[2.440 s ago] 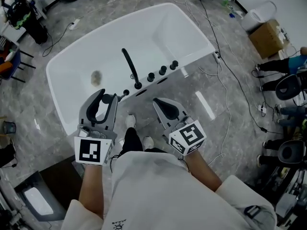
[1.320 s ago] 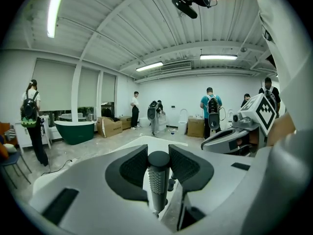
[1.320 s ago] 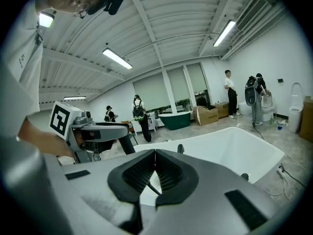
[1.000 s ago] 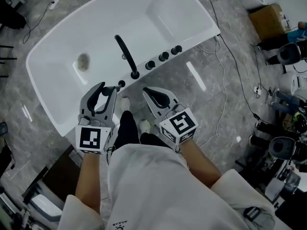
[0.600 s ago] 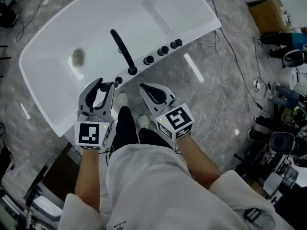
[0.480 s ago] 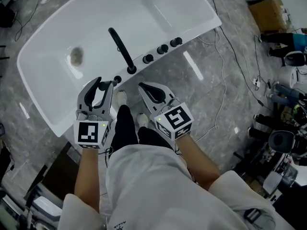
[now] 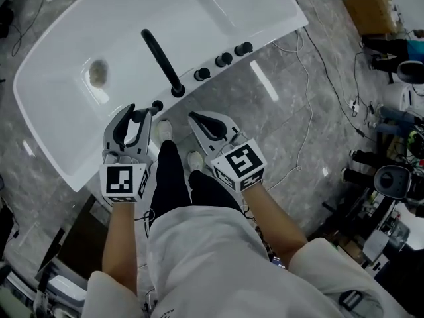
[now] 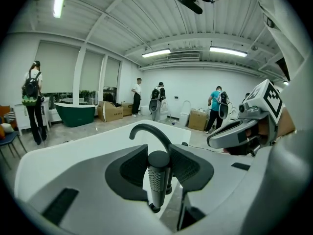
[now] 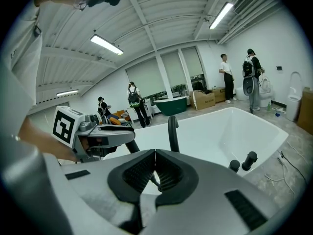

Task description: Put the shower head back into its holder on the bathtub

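Grey marbled floor [image 7: 278, 111], loose cables [image 7: 308, 105] trailing across it. White bathtub [image 7: 252, 5] set on the slant, with a black arched spout [image 7: 159, 61] and three black knobs [image 7: 223, 59] along its near rim.

Person stands at the rim, a tool in each hand.

Left gripper [image 7: 135, 118]: jaws fairly wide, closed on the shower head [image 8: 157, 180]. The black knurled handle stands near upright between the pads, its domed top just above them.

Right gripper [image 9: 155, 160]: jaws pressed together, nothing in them. It hangs beside the left one, over the floor short of the rim.

Holder [image 7: 157, 105], as I take it: a small black socket on the rim, just beside the spout base and right ahead of the left jaw tips. Whether the handle's foot is over it yet, I cannot tell.

Step in hand, by my reckoning: lowering the handle into that socket.

To do it well:
- hold the handle plumb, foot centred over the hole, before going down
- come down slowly, clear of the spout base
- open the jaws only once it sits and bears its own weight
- keep the right tool out of the way.
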Motion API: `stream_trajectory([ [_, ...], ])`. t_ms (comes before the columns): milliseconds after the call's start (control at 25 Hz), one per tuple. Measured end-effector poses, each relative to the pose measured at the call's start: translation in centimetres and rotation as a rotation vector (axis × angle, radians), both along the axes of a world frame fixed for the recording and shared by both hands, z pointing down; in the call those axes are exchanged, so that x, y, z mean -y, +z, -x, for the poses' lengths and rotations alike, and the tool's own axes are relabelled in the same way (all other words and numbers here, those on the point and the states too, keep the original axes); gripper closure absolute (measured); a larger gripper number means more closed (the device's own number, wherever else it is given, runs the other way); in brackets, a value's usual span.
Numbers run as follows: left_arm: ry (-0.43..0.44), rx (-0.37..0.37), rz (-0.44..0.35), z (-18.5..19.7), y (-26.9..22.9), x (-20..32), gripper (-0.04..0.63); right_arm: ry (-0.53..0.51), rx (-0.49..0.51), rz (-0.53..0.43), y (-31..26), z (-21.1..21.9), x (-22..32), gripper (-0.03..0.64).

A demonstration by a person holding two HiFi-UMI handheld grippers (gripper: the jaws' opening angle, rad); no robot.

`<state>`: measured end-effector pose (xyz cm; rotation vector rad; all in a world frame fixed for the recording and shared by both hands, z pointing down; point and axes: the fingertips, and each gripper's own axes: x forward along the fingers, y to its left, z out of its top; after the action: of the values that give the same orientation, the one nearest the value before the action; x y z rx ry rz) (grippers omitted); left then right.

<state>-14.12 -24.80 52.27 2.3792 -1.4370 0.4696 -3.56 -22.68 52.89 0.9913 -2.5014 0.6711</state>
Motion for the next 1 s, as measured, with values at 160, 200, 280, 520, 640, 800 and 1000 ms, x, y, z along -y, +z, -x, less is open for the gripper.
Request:
stream_trajectory([
  [160,0.015,0.001,0.007,-0.6,1.3,0.3,0.454,0.004,-0.009,0.013,1.0,-0.4,0.0,0.598],
  [200,0.017,0.004,0.010,-0.6,1.6,0.4,0.454,0.005,-0.012,0.016,1.3,-0.5,0.0,0.599],
  [280,0.015,0.009,0.016,-0.6,2.4,0.5,0.454,0.008,-0.016,0.023,1.9,-0.6,0.0,0.598],
  [520,0.021,0.016,0.026,-0.7,4.4,1.2,0.454,0.024,-0.025,0.040,3.0,-1.3,0.2,0.598],
  [640,0.015,0.024,0.038,-0.6,5.6,1.3,0.454,0.035,-0.030,0.046,3.8,-1.7,0.3,0.598],
  [800,0.012,0.026,0.049,-0.7,6.5,1.3,0.454,0.046,-0.032,0.045,4.0,-2.0,0.4,0.599],
  [1000,0.011,0.023,0.059,-1.0,7.7,1.3,0.454,0.062,-0.034,0.046,4.4,-2.3,0.5,0.600],
])
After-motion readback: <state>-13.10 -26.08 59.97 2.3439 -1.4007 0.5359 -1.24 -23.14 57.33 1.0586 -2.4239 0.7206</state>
